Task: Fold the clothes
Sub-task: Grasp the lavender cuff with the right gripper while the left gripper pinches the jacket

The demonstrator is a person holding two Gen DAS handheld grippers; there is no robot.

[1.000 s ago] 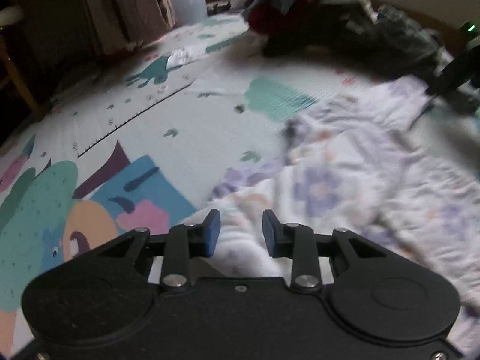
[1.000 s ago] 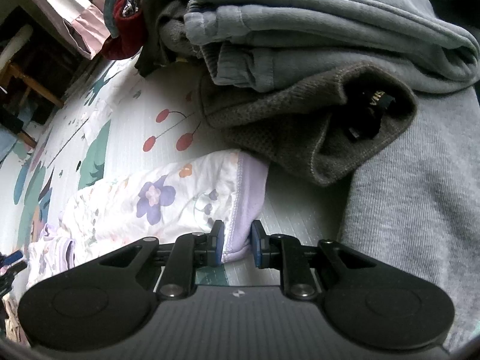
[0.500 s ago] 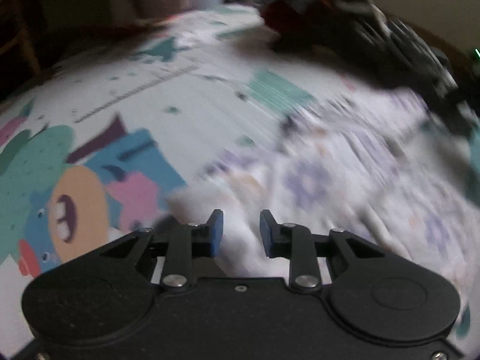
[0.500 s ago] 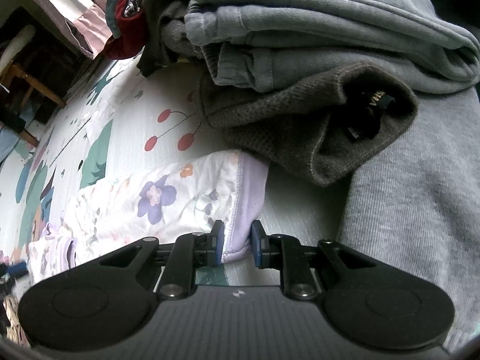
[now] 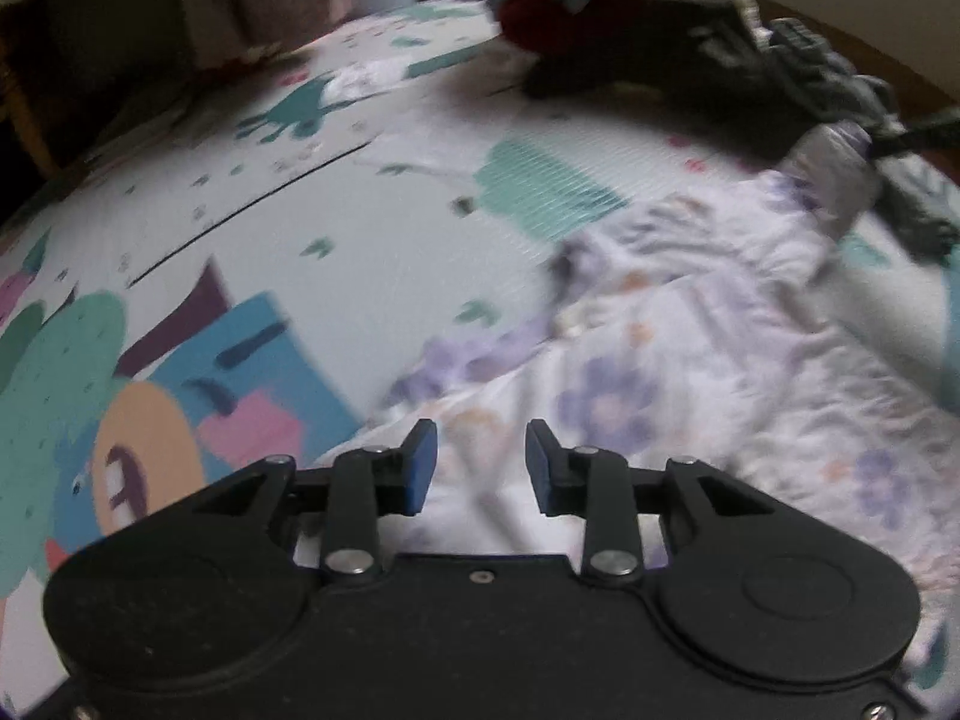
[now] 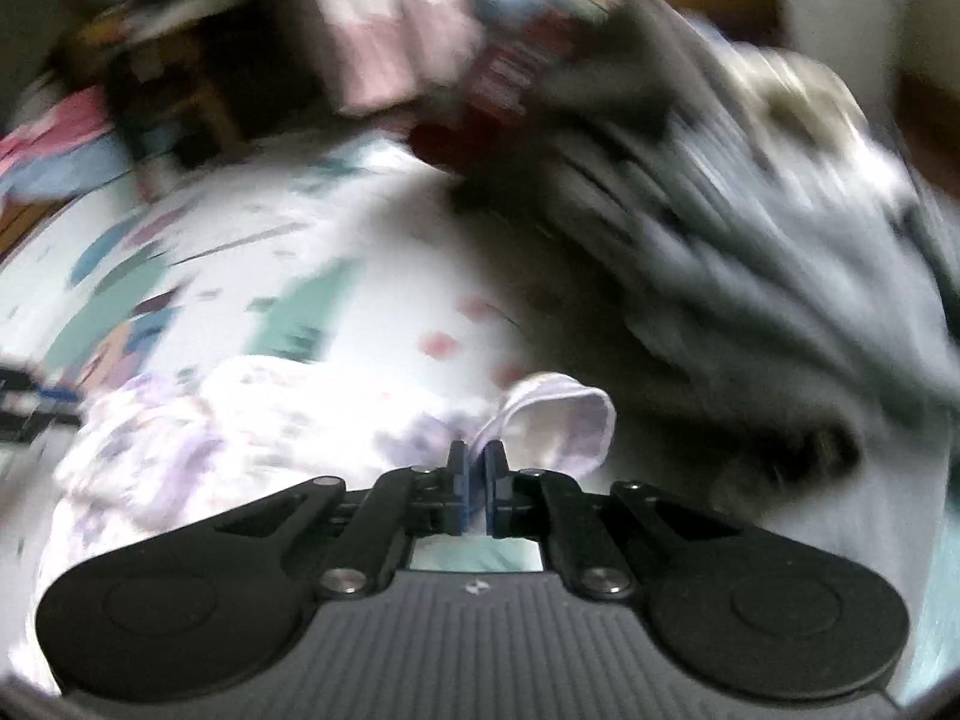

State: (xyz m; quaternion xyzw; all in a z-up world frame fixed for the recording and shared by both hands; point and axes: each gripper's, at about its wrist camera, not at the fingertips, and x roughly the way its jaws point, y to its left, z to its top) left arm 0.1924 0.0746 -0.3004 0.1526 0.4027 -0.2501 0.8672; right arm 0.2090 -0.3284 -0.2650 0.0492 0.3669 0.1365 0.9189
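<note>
item: floral garment (image 5: 690, 360), white w/ purple flowers, crumpled on play mat (image 5: 360, 228). right gripper (image 6: 474, 468) clenched on its hem, lifted edge. left gripper (image 5: 480, 462) over near end, jaws opening, cloth between, not pinched. grey clothes pile (image 6: 750, 228) beyond garment. no legible writing; blurred.

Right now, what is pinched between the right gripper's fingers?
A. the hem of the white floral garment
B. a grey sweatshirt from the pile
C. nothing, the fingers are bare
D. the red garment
A. In the right wrist view the right gripper is shut on the lilac-edged hem of the white floral garment, which curls up just past its blue pads.
</note>
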